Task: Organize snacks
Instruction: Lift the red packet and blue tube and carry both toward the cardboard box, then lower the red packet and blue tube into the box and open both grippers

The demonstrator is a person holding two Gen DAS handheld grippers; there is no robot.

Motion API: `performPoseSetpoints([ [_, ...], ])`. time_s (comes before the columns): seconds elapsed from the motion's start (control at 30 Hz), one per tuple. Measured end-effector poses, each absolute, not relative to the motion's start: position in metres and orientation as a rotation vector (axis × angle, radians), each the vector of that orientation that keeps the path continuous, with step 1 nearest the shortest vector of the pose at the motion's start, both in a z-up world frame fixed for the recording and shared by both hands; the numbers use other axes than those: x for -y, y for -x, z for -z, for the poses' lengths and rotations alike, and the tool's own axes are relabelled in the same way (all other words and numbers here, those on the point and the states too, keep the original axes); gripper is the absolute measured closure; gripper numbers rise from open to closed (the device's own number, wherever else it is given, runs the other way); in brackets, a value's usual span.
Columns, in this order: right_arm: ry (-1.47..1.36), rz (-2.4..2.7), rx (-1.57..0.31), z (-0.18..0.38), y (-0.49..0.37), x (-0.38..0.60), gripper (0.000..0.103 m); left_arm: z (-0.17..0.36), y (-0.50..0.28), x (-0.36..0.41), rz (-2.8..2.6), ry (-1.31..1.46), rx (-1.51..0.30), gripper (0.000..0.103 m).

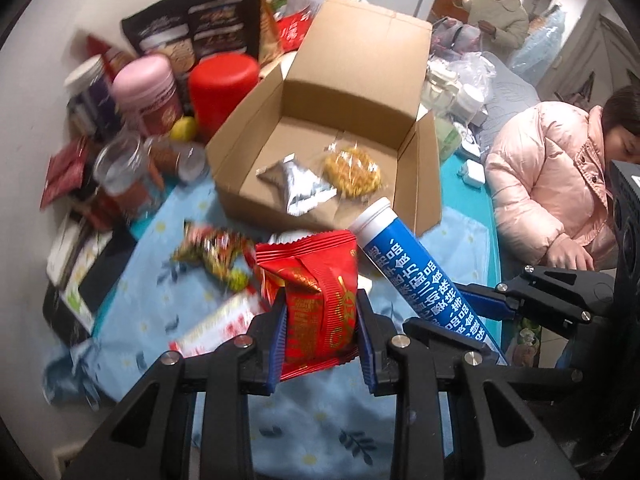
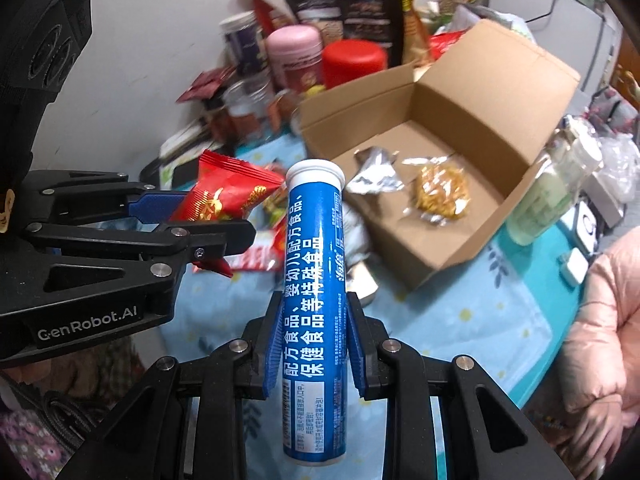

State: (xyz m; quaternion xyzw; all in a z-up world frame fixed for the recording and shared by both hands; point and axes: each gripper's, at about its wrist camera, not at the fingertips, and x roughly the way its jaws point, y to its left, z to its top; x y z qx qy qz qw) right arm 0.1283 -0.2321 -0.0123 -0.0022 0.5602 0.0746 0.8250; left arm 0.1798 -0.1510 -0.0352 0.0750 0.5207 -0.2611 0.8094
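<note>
Left tongs (image 1: pixel 320 320) clamp our red packet (image 1: pixel 316 292), right tongs (image 2: pixel 314 332) the blue tube (image 2: pixel 314 300); cardboard box (image 1: pixel 424 184) holds two snacks, several remain on the bench

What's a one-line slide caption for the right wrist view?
Right gripper grips a blue tube while the left gripper holds a red packet near the open cardboard box.
</note>
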Motion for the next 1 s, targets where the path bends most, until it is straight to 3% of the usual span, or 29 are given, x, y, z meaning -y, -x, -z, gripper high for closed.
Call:
performPoseSetpoints([
  [0.47, -0.030, -0.042, -1.127, 0.005, -0.210, 0.280, 0.075, 0.023, -0.268, 0.191, 0.608, -0.204, -1.041, 0.073],
  [1.0, -0.051, 0.051, -1.150, 0.045, -0.303, 0.340, 0.075, 0.073, -0.366, 0.246, 0.602, -0.256, -1.049, 0.073],
])
